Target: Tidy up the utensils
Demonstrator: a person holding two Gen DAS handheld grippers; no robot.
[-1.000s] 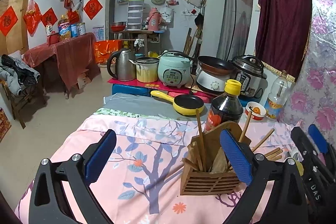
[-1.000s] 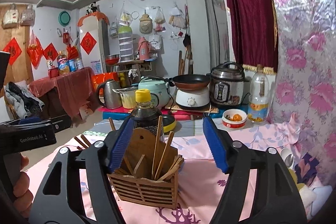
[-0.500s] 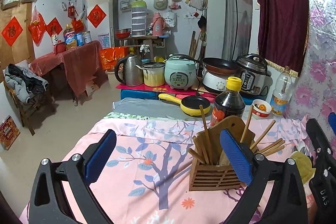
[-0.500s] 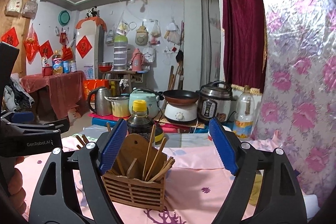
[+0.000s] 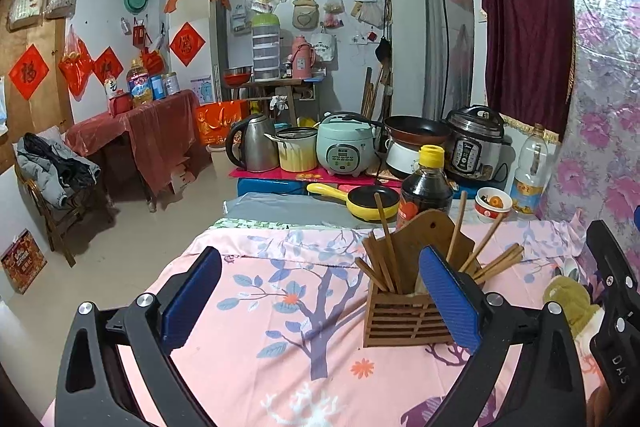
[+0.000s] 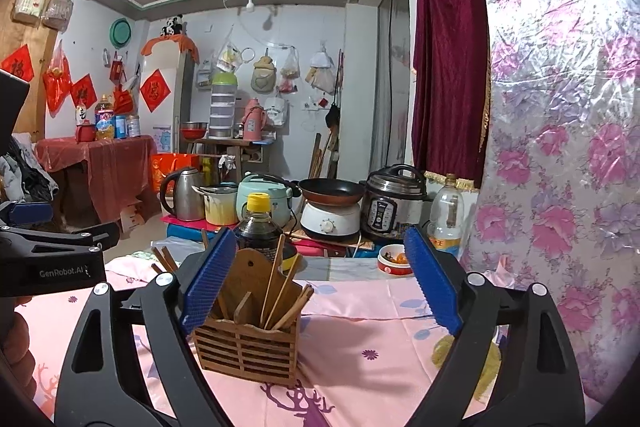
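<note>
— Where do the utensils sit?

— The chopsticks (image 6: 276, 291) stand upright and fanned in the slatted wooden holder (image 6: 246, 349) on my pink flowered counter (image 5: 280, 327). A few lean out over the holder's right side in my left view.

— And your tools?

— My right tool (image 6: 318, 283) has its jaws opening, blue pads wide apart. The holder shows low between them, partly behind the left pad, but nothing is gripped. My left tool (image 5: 320, 301) is spread wide as well and holds nothing; the holder stands beyond its right pad.

— Anything behind the holder?

— A dark sauce bottle (image 5: 426, 193) with a yellow cap (just behind it), then a small yellow pan (image 5: 370, 203)
</note>
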